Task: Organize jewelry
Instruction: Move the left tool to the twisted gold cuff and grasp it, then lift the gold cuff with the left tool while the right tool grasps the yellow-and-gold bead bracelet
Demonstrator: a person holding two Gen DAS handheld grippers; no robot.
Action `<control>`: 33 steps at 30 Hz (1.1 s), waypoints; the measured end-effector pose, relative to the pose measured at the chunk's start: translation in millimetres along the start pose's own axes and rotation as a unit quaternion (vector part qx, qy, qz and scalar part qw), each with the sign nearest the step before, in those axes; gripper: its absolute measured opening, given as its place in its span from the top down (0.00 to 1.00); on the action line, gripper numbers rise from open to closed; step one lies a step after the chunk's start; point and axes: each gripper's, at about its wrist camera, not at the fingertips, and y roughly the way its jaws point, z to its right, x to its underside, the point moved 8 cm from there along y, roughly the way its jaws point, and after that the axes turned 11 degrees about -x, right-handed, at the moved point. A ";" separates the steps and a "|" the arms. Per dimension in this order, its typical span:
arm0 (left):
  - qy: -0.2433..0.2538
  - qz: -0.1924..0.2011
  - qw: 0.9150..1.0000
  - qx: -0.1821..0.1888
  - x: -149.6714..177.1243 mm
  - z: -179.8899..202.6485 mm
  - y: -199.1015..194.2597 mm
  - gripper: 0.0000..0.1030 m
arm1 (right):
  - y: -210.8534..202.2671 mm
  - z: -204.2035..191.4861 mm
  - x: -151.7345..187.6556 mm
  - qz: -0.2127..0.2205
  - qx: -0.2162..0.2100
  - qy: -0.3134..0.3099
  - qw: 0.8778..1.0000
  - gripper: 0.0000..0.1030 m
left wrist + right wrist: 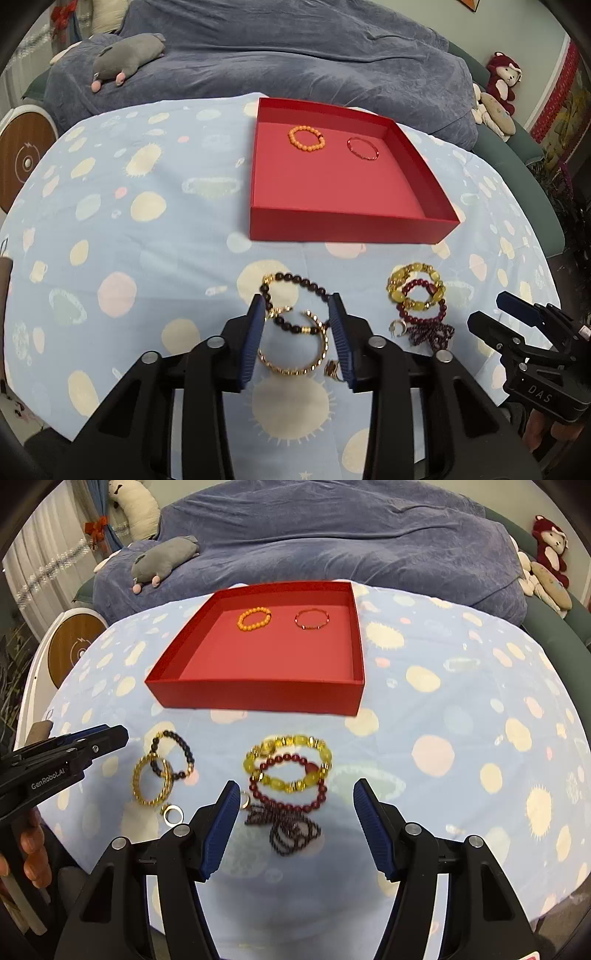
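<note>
Bedroom-type setting, blue spotted cloth (110,221) covering the table, grey-blue blanket (295,55) lying behind it. Left gripper (299,306) is hanging over the near jewelry, jaws partly open and holding nothing; between its blue pads (255,339) a dark bead bracelet (295,284) and a gold bangle (291,365) are showing on the cloth below, apparently not being pinched. Small ring (332,369) is sitting at 5 o'clock from the bangle. Right gripper (295,794) is standing wider open, also empty, hovering over the second heap: yellow bead bracelet (288,744) overlapping a dark red bead bracelet (288,801), thin purple bead strand (291,830) bunching at 6 o'clock from them, silver ring (173,814) at 9 o'clock from the strand. Farther out at 12 o'clock, red tray (258,698) is sitting on the cloth, well apart from both heaps. Inside it, near the far wall, an orange bead bracelet (254,618) and a thin red bangle (312,619) are lying side by side, not touching.

Progress reading: two pieces are already in the tray, most are waiting on the cloth, so probably early-to-middle. Likely next is closing on one piece from each heap; overlapping bracelets are risking a double pick-up.
</note>
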 end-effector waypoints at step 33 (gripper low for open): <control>0.013 -0.018 0.999 -0.036 45.2 6.3 29.7 0.47 | 11.4 8.4 40.9 -0.013 -0.001 0.044 0.999 0.40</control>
